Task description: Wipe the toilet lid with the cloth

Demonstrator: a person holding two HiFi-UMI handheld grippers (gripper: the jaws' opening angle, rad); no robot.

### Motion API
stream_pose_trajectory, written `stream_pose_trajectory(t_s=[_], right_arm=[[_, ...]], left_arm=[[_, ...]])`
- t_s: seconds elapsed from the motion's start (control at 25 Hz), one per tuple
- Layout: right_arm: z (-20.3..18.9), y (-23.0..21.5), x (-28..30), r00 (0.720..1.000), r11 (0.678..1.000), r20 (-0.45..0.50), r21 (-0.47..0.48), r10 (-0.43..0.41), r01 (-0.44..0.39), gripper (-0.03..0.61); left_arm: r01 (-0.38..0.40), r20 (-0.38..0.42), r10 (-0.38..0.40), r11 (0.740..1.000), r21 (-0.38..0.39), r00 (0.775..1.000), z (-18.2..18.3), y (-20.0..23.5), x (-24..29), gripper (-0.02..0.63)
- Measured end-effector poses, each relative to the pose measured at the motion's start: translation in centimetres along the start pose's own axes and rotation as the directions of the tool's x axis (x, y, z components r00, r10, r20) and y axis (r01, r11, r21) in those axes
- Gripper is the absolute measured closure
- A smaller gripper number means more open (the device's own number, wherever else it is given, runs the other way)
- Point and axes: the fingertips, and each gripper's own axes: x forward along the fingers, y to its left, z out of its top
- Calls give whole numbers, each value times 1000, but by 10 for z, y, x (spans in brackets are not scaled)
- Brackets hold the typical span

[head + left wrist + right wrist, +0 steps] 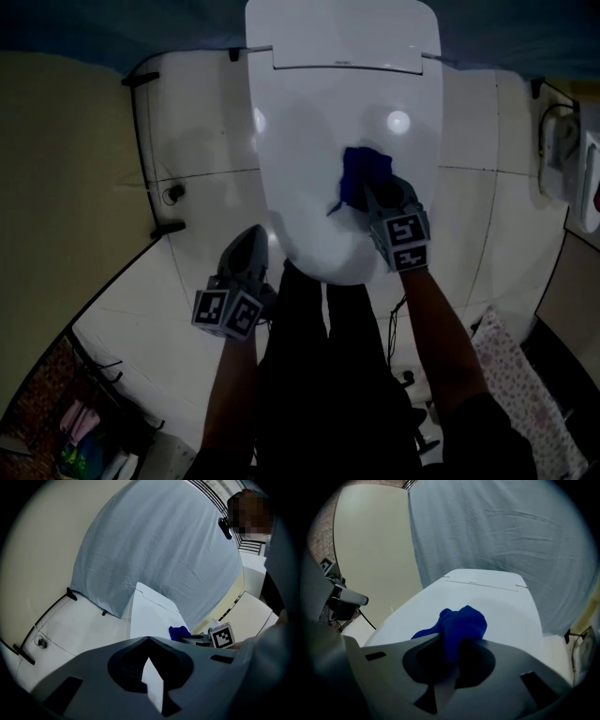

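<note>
The white toilet lid (319,141) is down and fills the middle of the head view. A blue cloth (364,176) lies bunched on its right front part. My right gripper (373,199) is shut on the blue cloth (461,627) and presses it against the lid (497,602). My left gripper (251,246) hangs off the lid's front left edge, over the floor, shut with nothing in it. In the left gripper view the jaws (149,639) meet, and the lid (150,616) and cloth (179,632) lie beyond them.
White floor tiles (197,131) surround the toilet. A black frame (150,155) stands at the left. A blue-grey curtain (497,536) hangs behind the toilet. A white fixture (567,150) is mounted at the right. The person's legs (328,375) stand before the bowl.
</note>
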Motion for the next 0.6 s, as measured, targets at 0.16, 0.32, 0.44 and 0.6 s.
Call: stream_pose_trajectory(t_s=[0.16, 0.32, 0.44, 0.6], right_arm=[[-20, -47, -24, 997, 998, -20, 2, -69, 69, 522], [-34, -80, -45, 992, 993, -23, 8, -120, 120, 522], [-47, -95, -54, 990, 990, -39, 16, -138, 139, 522], [-57, -106, -61, 986, 986, -51, 31, -160, 162, 522]], left_arm=[[0, 9, 0, 1000, -7, 1000, -8, -12, 2, 621], [0, 13, 0, 1000, -3, 1000, -13, -27, 5, 621], [-1, 12, 1, 1000, 7, 1000, -19, -36, 6, 621], [-9, 12, 9, 1000, 11, 1000, -27, -42, 5, 621]])
